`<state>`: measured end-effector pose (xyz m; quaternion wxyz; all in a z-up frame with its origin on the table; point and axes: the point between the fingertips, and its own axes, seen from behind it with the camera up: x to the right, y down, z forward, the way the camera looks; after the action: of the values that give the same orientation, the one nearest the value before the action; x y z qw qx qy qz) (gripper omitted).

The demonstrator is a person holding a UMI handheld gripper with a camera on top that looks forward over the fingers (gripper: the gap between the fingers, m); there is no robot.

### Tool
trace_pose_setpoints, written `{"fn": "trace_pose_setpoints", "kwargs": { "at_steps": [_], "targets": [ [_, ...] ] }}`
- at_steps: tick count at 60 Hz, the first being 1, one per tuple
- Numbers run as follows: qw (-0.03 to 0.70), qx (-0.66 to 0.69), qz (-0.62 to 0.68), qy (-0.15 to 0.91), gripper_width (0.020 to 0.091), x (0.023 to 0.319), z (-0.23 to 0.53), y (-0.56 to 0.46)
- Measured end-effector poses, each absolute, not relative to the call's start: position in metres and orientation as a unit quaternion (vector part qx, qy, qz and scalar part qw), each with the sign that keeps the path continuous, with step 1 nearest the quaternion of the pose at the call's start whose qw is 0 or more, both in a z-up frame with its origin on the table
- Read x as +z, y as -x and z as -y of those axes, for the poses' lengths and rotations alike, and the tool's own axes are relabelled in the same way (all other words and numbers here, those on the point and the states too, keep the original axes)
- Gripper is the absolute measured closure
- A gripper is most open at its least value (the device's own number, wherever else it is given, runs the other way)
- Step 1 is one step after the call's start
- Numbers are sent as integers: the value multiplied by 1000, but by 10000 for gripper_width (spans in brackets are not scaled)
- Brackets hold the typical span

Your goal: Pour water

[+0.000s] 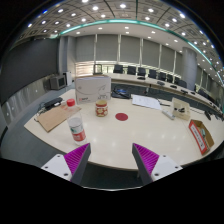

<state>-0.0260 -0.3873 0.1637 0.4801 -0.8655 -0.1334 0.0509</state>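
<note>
My gripper (112, 160) hangs over the near edge of a cream table (130, 130), its two magenta-padded fingers (77, 158) spread wide apart with nothing between them. Ahead and to the left of the fingers stands a white cup with a red band (77, 129). Farther back are a brownish jar-like container (101, 107) and a small red-capped bottle (70, 102). A dark red round coaster (122, 116) lies on the table beyond the fingers, near the middle.
A wooden board (55, 117) lies at the table's left. A white box (92, 88) stands at the back. Papers (146, 101), a small carton (180, 108) and a red-edged tray (201, 136) sit to the right. Office desks fill the room behind.
</note>
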Motion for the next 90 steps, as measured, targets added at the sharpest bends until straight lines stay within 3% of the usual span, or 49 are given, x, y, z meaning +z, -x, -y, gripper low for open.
{"fn": "trace_pose_setpoints", "kwargs": {
  "at_steps": [15,29,33,38,51,62,69,82,90],
  "targets": [
    [503,74,150,848,244,116,346,165],
    [541,48,113,832,260,79,273,218],
    [546,40,104,830,348,71,259,222],
    [554,26,98,827,560,65,248,220],
    [566,8,91,819,706,71,244,216],
    [569,-19,106,815,724,101,241,198],
    [574,-59,113,809,726,134,224,164],
    [571,-213,166,775,726,195,157,80],
    [549,-319,233,737,725,215,99,44]
  ]
}}
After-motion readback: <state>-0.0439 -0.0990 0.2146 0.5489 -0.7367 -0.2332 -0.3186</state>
